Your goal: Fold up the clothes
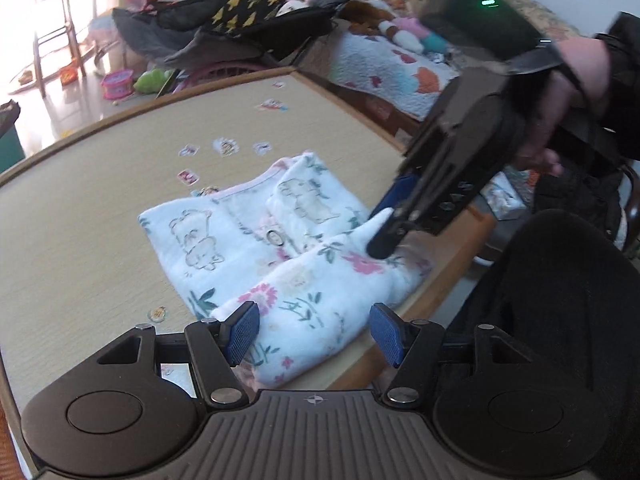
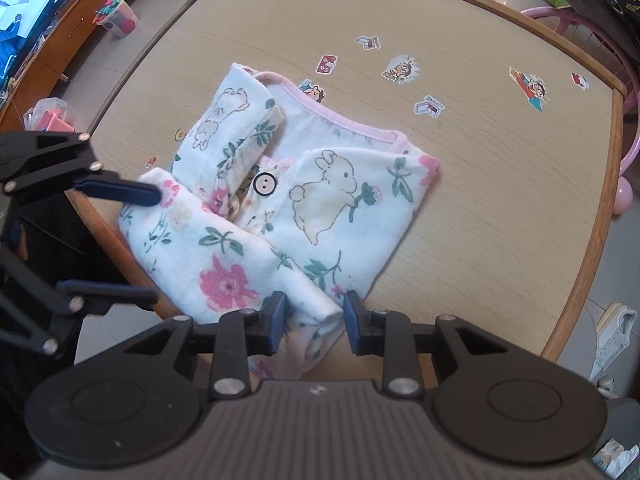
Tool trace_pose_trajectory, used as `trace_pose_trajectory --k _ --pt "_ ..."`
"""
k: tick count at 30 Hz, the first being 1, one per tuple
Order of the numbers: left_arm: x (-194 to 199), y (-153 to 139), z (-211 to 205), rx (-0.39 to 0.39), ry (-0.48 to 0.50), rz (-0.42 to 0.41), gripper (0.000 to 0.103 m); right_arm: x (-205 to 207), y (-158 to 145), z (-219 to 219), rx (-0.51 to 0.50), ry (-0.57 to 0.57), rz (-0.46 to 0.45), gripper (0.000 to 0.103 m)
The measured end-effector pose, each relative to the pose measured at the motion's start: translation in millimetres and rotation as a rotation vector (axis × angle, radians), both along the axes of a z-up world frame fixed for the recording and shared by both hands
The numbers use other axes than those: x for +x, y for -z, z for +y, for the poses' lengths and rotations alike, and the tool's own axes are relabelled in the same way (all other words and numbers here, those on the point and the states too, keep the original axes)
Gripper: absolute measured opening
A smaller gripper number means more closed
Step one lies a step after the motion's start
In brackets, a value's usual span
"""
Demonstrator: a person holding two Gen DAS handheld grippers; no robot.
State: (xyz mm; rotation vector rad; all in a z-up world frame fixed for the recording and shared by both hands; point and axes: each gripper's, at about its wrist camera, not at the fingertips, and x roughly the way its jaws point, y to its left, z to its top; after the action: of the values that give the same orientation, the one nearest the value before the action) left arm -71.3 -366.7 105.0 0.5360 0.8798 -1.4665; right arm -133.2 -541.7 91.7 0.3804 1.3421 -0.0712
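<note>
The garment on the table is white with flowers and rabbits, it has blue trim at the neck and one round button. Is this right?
Not quite. The trim at the neck of the garment is pink, not blue; the right wrist view shows it clearly. The rest holds: white cloth with flowers and rabbits, one round button, lying on the table.

one garment (image 2: 280, 200), one button (image 2: 265, 184), two grippers (image 2: 314, 322)

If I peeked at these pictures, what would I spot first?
The bunny-and-flower baby garment, partly folded near the near edge of the round wooden table. Next, two black tools with blue pads: the right tool straddles the folded hem, and the left tool is open at its left corner. Cartoon stickers dot the tabletop beyond.
</note>
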Motion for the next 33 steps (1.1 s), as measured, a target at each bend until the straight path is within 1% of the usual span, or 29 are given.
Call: trace_pose_trajectory --k 1,3,5,7,9,12,15,18,20,22,25,27,31,33 --pt "1.5 3.3 -1.3 0.014 -0.008 0.006 0.064 -1.7 -2.3 0.8 -0.009 -0.01 -0.012 0.03" --pt "5.6 6.5 -1.8 0.017 -0.021 0.025 0.064 -6.1 -9.6 2.6 -0.043 -0.03 -0.038 0.03" --pt "8.8 8.8 -2.3 0.018 -0.037 0.043 0.064 -12.2 -20.2 7.4 -0.11 -0.069 -0.068 0.031" --pt "9.5 10.5 -3.5 0.02 -0.04 0.048 0.064 -18.2 -29.2 16.0 -0.191 -0.121 -0.076 0.031" --pt "9.4 11.7 -5.0 0.024 -0.038 0.047 0.064 -25.1 -39.1 29.8 -0.278 -0.193 -0.096 0.031" --pt "9.9 12.3 -7.1 0.029 -0.036 0.051 0.064 -36.9 -55.6 58.3 -0.406 -0.34 -0.164 0.031" --pt "11.1 12.6 -9.8 0.036 -0.032 0.058 0.064 -40.9 -65.9 85.9 -0.46 -0.485 -0.214 0.033" --pt "12.2 12.3 -12.8 0.046 -0.026 0.063 0.064 -37.8 -62.7 110.5 -0.511 -0.589 -0.212 0.034" --pt "13.2 12.0 -14.0 0.053 -0.025 0.068 0.064 -35.9 -55.1 119.0 -0.517 -0.624 -0.205 0.034" --pt "14.4 12.2 -15.0 0.059 -0.024 0.074 0.064 -34.6 -46.5 124.6 -0.52 -0.643 -0.198 0.04" --pt "15.6 12.0 -16.5 0.067 -0.02 0.081 0.064 -35.7 -32.7 129.2 -0.514 -0.65 -0.201 0.044" --pt "16.5 11.8 -17.0 0.072 -0.018 0.087 0.064 -35.1 -25.1 127.2 -0.487 -0.635 -0.194 0.045" --pt "20.5 12.7 -18.9 0.079 -0.02 0.11 0.064 -33.7 -10.8 123.5 -0.501 -0.652 -0.16 0.046" --pt "22.7 13.4 -19.8 0.08 -0.024 0.125 0.064 -31.8 -6.3 120.8 -0.492 -0.652 -0.146 0.046"
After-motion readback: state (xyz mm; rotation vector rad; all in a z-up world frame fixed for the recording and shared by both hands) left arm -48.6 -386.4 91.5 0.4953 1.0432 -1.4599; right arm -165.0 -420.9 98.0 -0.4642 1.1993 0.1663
